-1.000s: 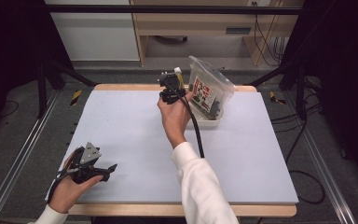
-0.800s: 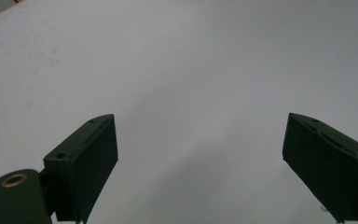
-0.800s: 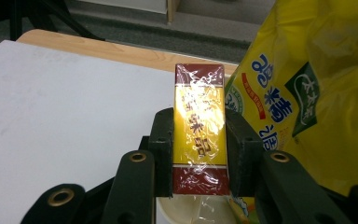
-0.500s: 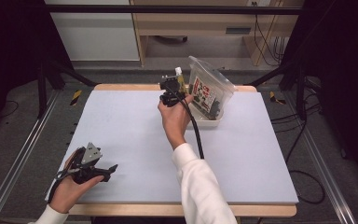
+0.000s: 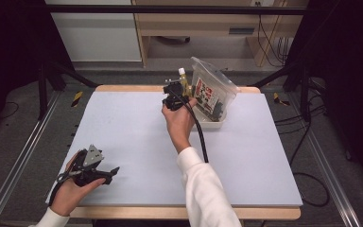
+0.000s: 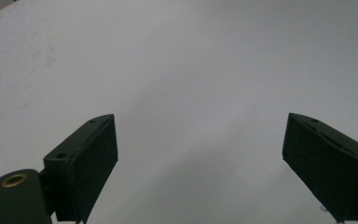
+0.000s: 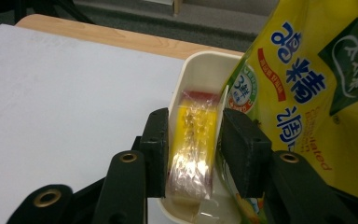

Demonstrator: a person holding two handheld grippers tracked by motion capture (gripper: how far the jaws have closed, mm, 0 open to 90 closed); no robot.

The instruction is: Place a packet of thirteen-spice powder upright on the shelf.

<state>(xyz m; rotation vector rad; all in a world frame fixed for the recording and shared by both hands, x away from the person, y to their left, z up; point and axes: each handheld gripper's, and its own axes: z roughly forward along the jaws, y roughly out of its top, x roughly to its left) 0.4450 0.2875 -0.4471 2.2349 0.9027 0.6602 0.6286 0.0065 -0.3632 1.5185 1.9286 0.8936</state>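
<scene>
My right gripper [image 5: 175, 92] is at the far middle of the table, shut on a small cream pack with a yellow, plastic-wrapped filling [image 7: 196, 116]. In the high view the pack's white top [image 5: 182, 72] sticks up above the gripper. Just to its right, a yellow seasoning bag [image 7: 317, 70] touches the pack. A clear plastic bin [image 5: 213, 92] stands tilted beside the hand. My left gripper [image 5: 94, 168] rests at the near left corner, open, with bare white table between its jaws in the left gripper view [image 6: 200, 149].
The white table mat [image 5: 123, 127] lies on a wooden tabletop. The bin holds several packets with red and white labels [image 5: 208, 90]. The right gripper's cable [image 5: 201, 137] trails back along the forearm. Dark frame posts stand at both sides.
</scene>
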